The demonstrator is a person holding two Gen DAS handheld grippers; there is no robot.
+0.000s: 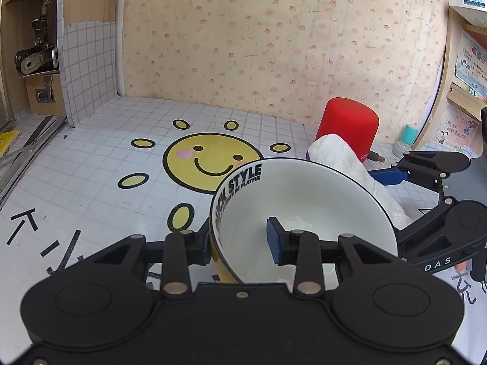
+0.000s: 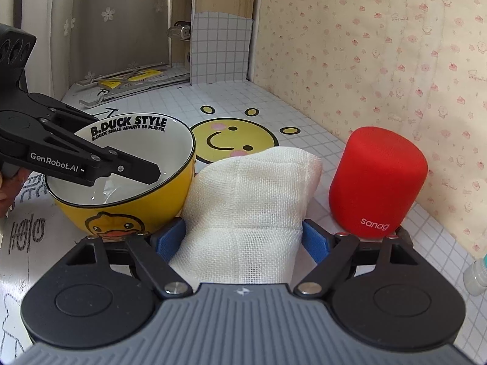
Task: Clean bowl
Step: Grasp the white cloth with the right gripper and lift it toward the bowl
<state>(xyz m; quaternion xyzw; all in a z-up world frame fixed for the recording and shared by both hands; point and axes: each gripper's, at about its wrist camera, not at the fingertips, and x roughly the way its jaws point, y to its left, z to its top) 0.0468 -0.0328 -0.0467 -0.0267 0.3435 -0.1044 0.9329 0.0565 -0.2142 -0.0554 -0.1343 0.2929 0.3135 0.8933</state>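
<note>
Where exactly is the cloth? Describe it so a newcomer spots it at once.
Find the big smiley face printed on the table. In front of it, between the yellow bowl and the red speaker, stands the white cloth. It alone is soft, woven gauze.

Bowl (image 1: 304,200) near rim hidden behind gripper body; bottle (image 2: 476,276) cut by right edge.

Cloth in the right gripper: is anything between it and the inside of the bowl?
Only partly. The cloth sits just outside the bowl, against its near wall, so it must clear the rim. The left gripper is clamped on the rim with one finger inside; the rest of the opening looks free.
</note>
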